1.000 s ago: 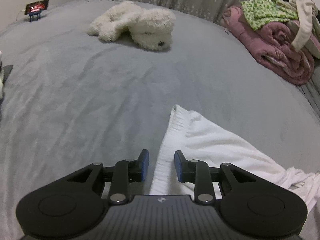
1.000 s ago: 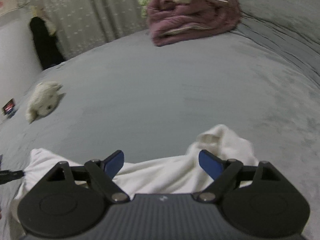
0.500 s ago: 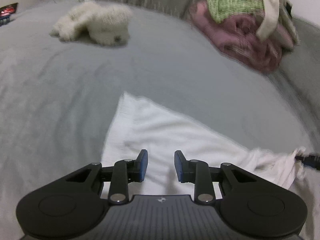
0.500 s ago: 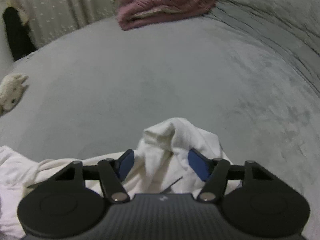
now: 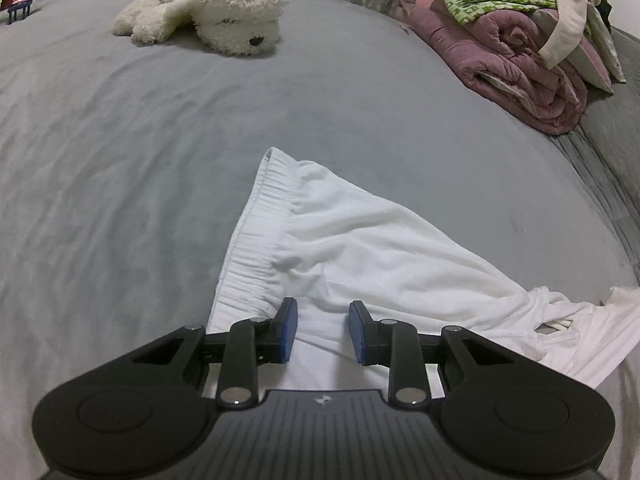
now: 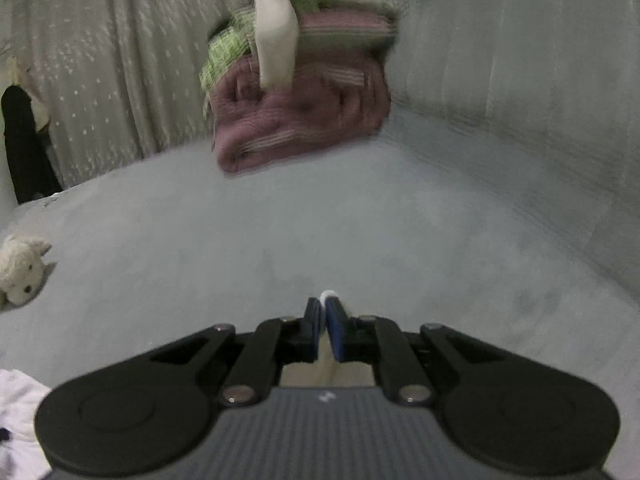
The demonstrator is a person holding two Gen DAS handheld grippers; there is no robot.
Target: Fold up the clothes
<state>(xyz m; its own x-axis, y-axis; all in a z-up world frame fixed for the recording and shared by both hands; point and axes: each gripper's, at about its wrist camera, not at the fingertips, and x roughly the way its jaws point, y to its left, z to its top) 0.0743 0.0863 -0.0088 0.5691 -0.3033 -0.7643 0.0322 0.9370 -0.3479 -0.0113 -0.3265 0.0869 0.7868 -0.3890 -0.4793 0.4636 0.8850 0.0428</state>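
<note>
In the right wrist view the right gripper [image 6: 323, 322] sits at lower centre with its jaws pinched together on a small white tuft of the white garment [image 6: 328, 295] that pokes out above the blue pads [image 6: 335, 334]. Only this view shows that grasp; the cloth below the pads is hidden by the gripper body, and one more scrap of white cloth shows at the lower left edge. The left wrist view gives the garment in full. There the left gripper [image 5: 322, 330] hovers at lower centre with its jaws partly apart and the cloth lying under the gap; whether the pads touch it cannot be told.

A second ago the right jaws stood wide over a bunched end of the cloth; they have just been closing, and that end is now clamped between them. The right view has tilted up, so the pink blanket [image 6: 298, 120] fills the upper centre, blurred. The left gripper's gap looks unchanged.

The garment spreads across the grey bed [image 5: 140, 140] from the lower centre to the right edge of the left view. Its gathered elastic band runs up to a corner at mid-frame, and its far right end is stretched and rumpled. A plush dog [image 5: 216, 8] lies at upper left, and a clothes pile [image 5: 520, 28] at upper right.
</note>
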